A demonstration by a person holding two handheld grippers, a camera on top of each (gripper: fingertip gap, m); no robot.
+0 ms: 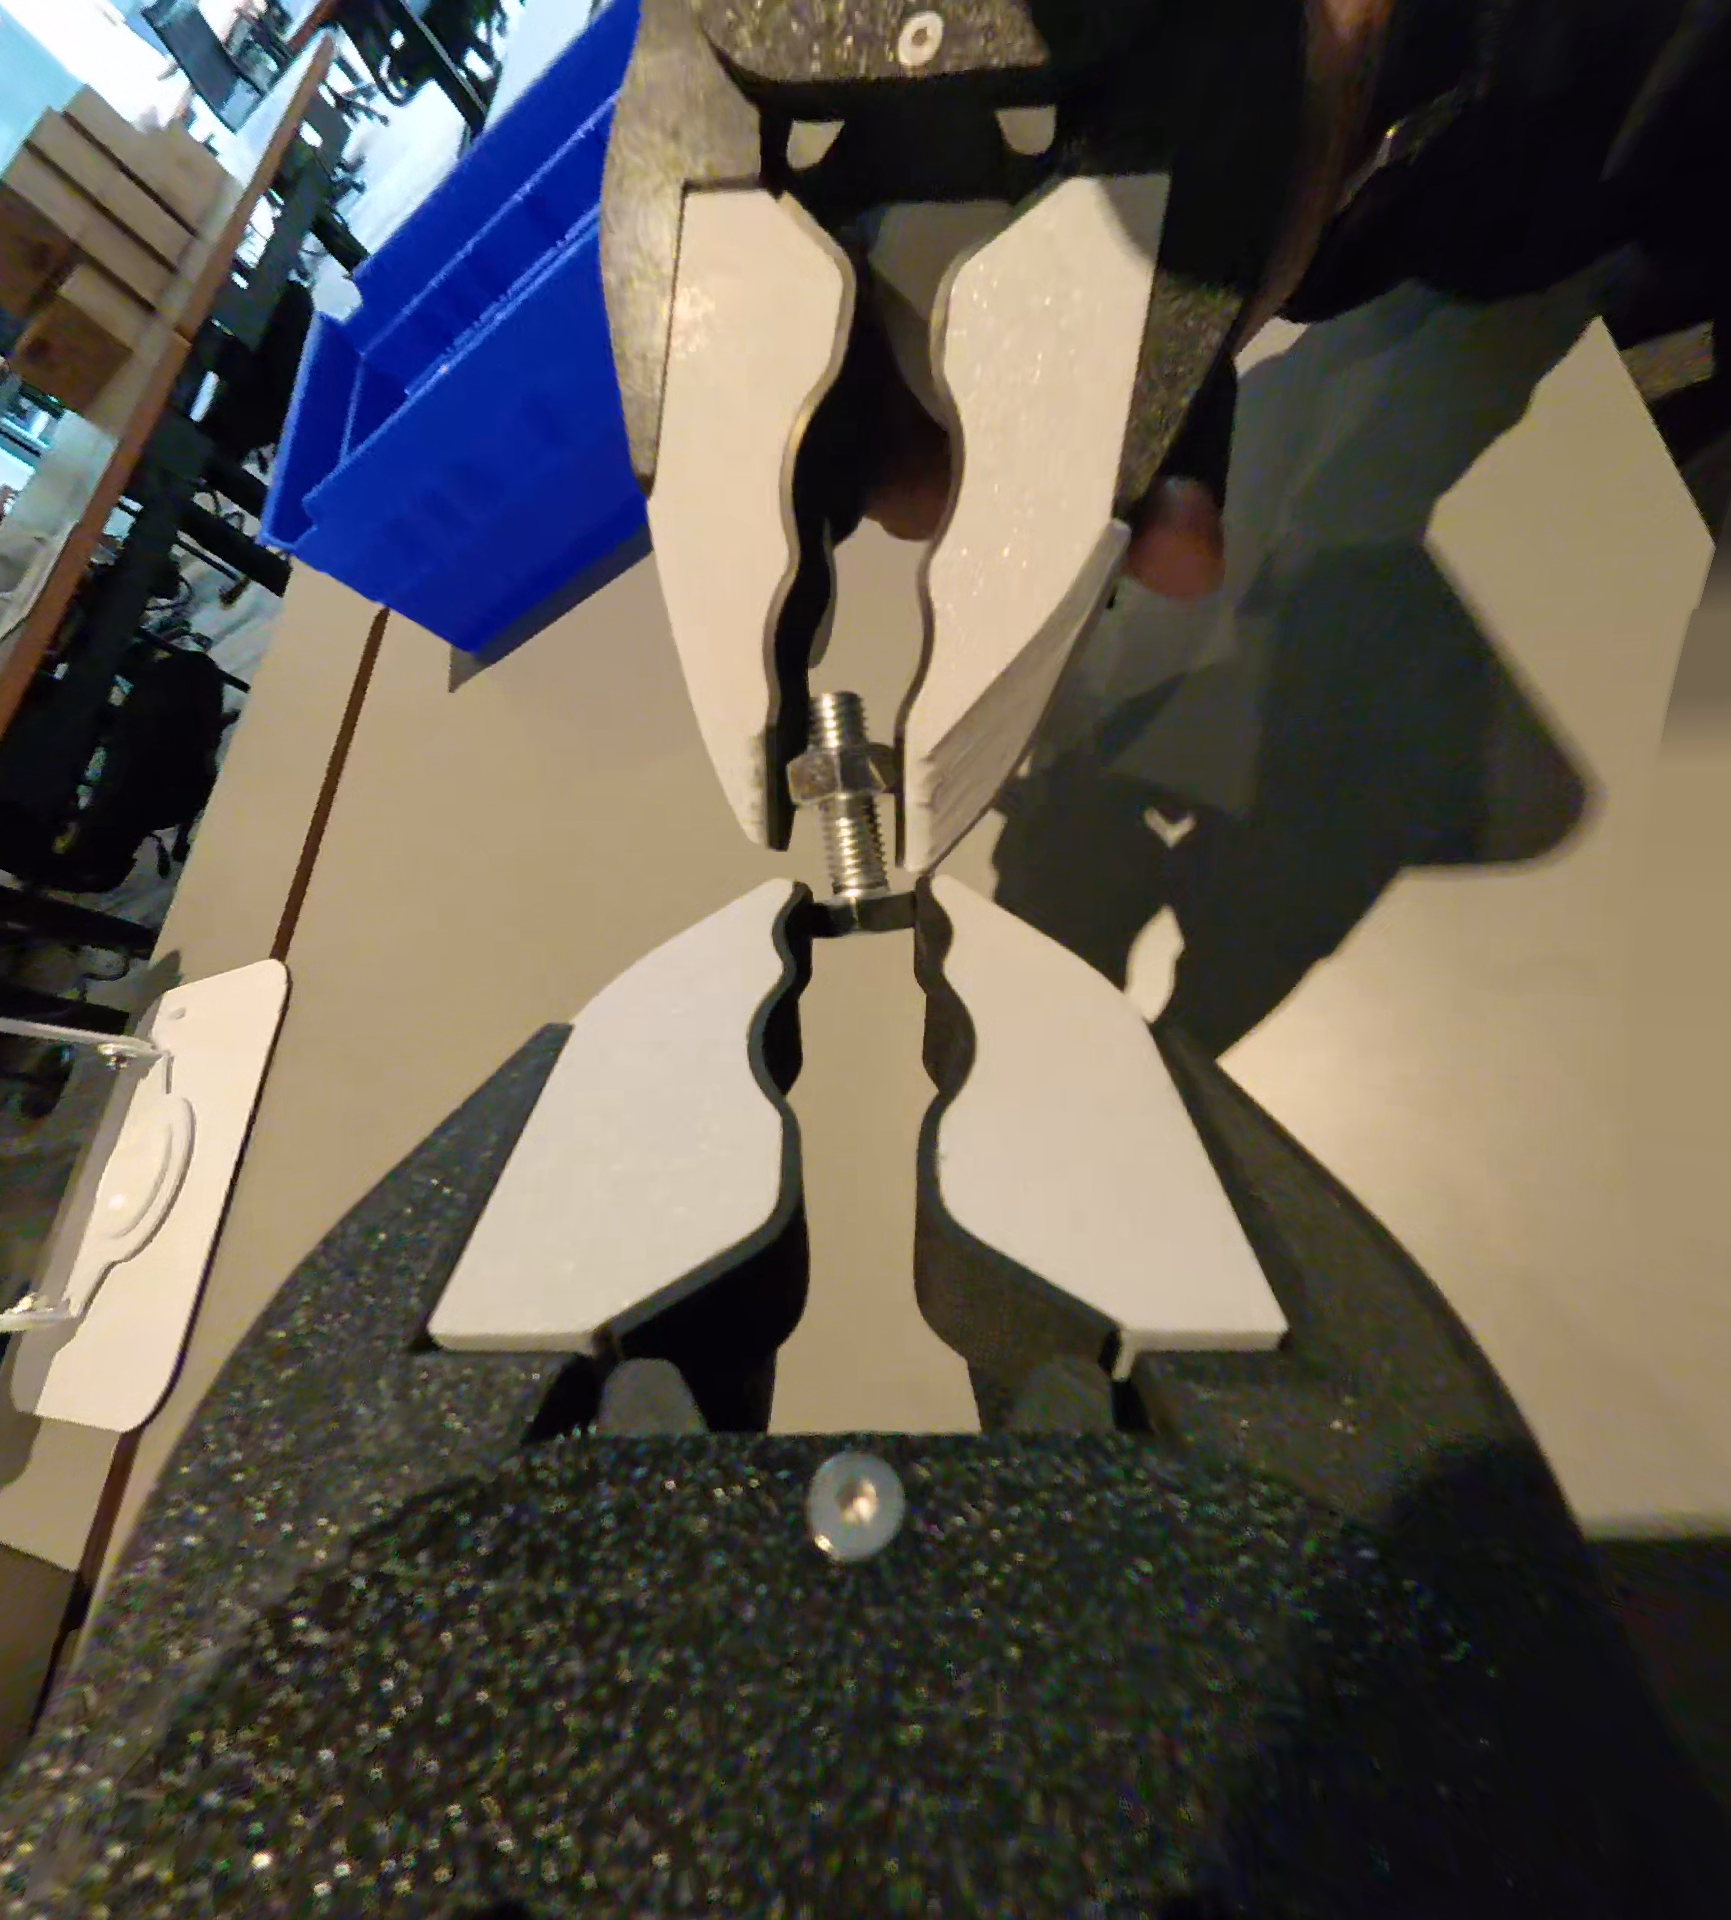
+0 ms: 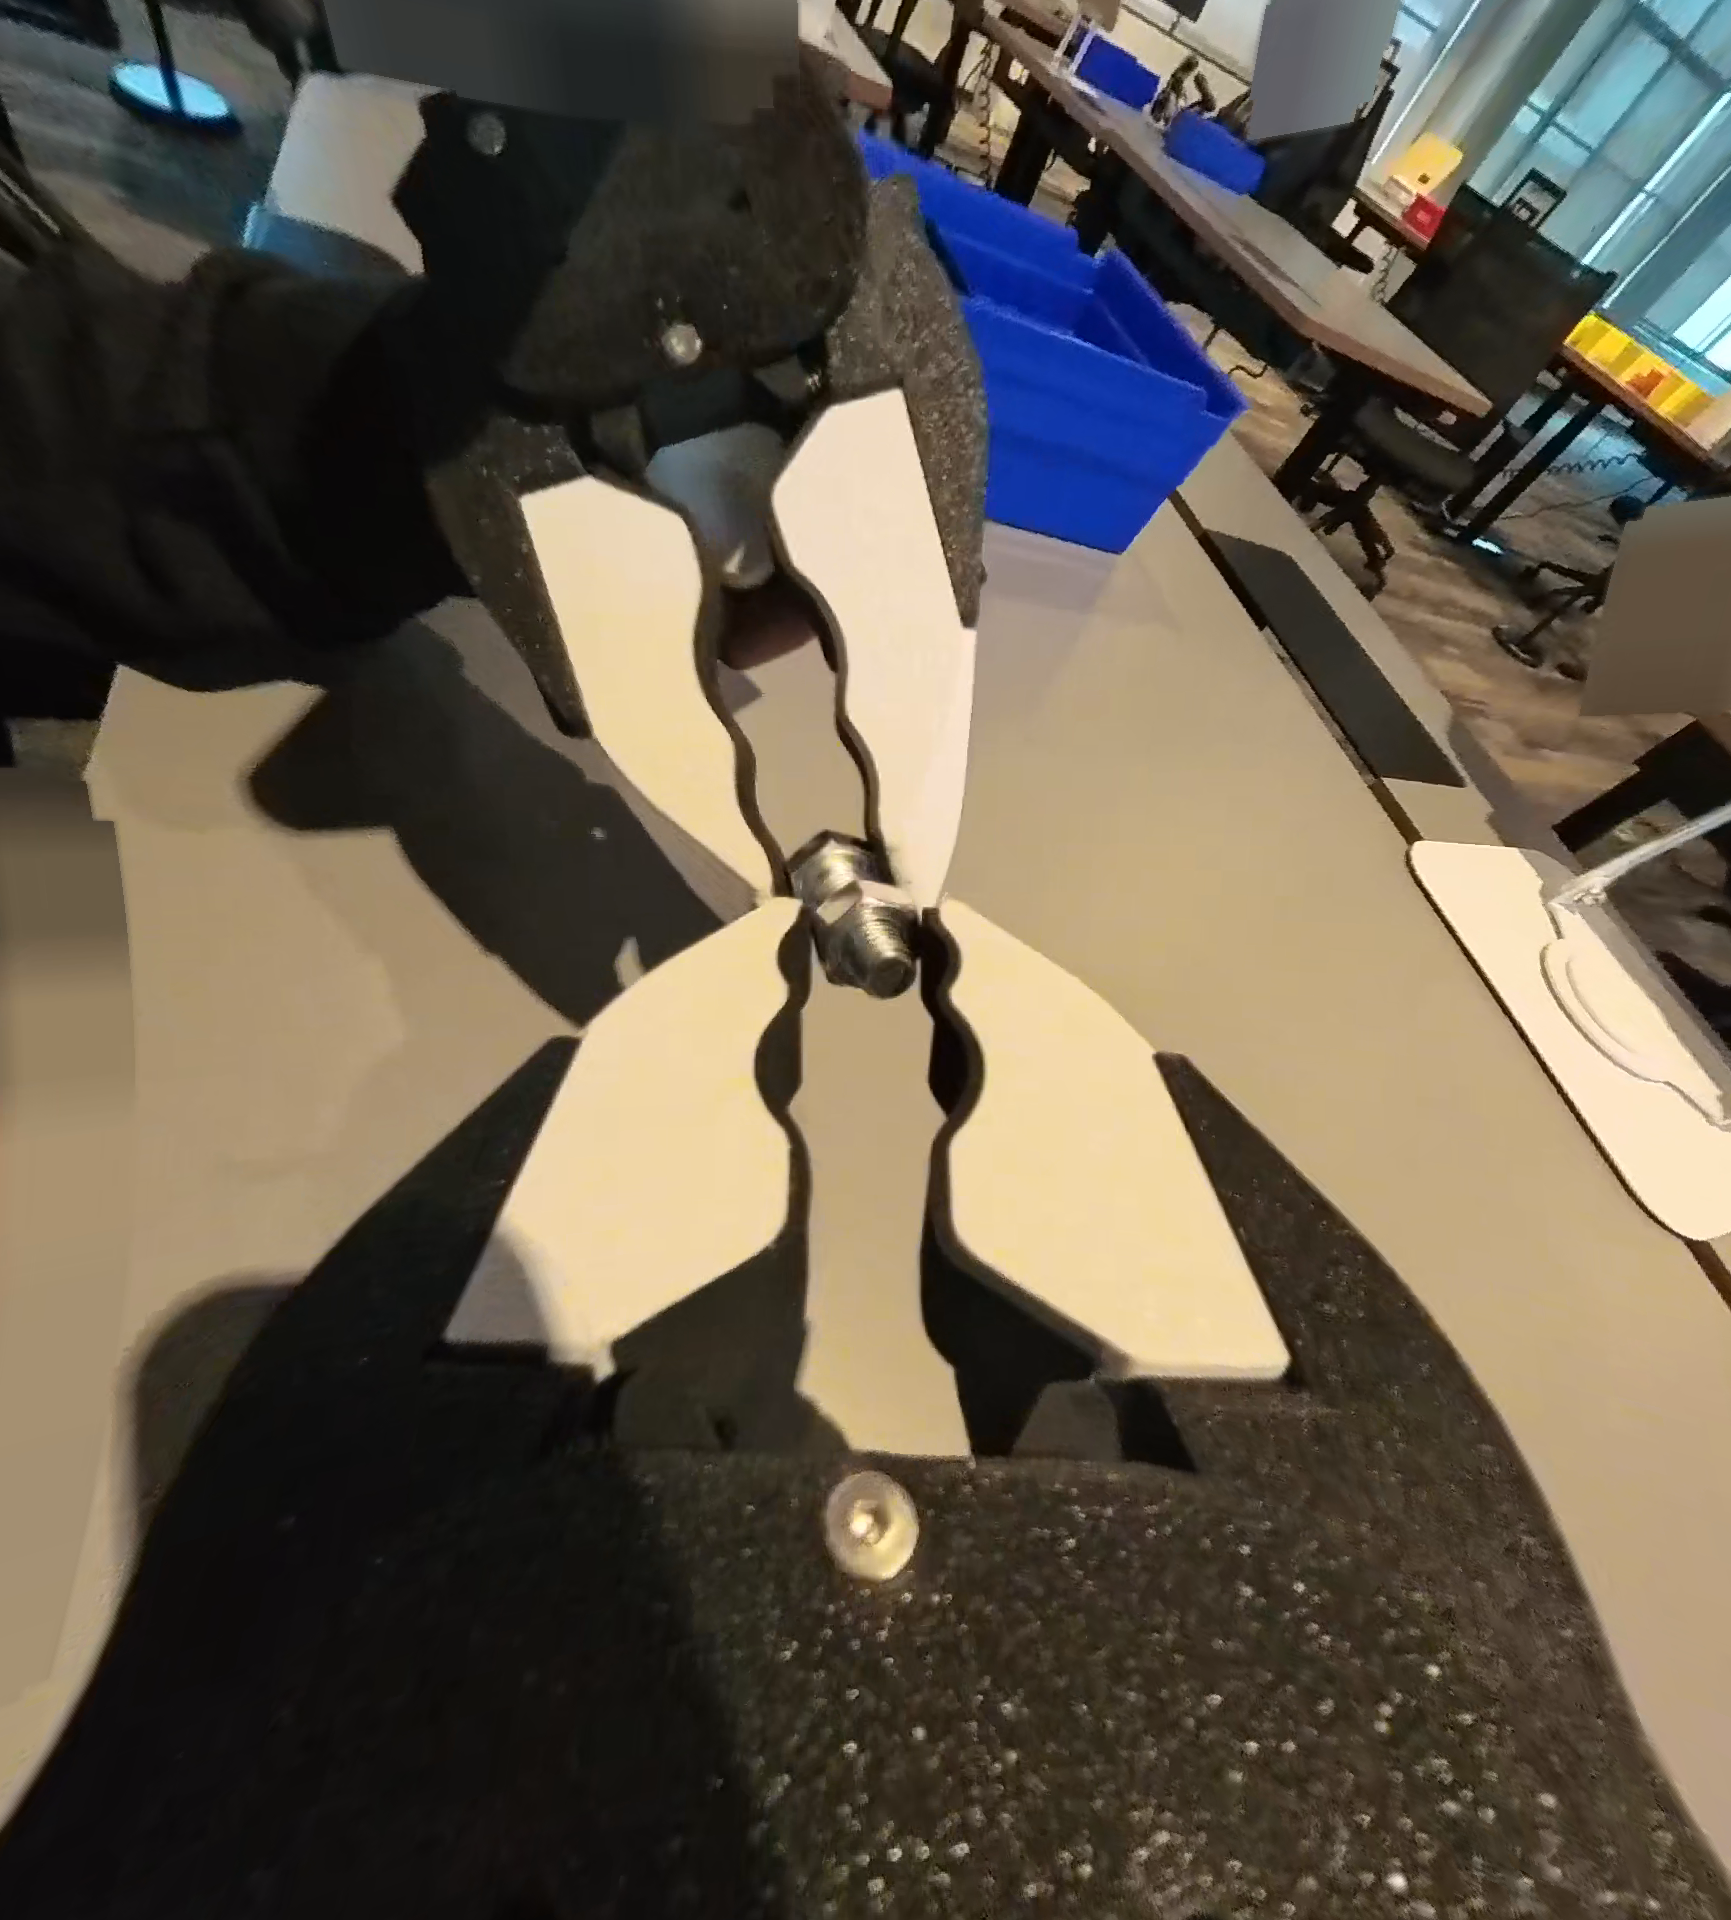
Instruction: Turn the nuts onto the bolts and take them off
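Left gripper (image 1: 856,906): black speckled body with pale grey fingers; jaws closed on the hexagonal head of the silver threaded steel bolt (image 1: 845,821), at the very fingertips
Right gripper (image 1: 833,790): same build, pointing back at the left one, tip to tip; jaws clamped on the silver hexagonal steel nut (image 1: 827,777)
Bolt: held in the air above the table, well clear of it; shank runs from one gripper into the other
Nut: threaded partway along the shank; bare thread shows on both sides
Right wrist view: nut (image 2: 845,902) between the near fingertips; bolt end (image 2: 866,951) pointing toward the camera
Table (image 1: 549,831): smooth beige top; dark shadows of both grippers
Blue plastic bins (image 1: 471,416): at the far edge of the table, well apart from the grippers
White flat plate with a clear mount (image 1: 165,1174): at the table's side edge
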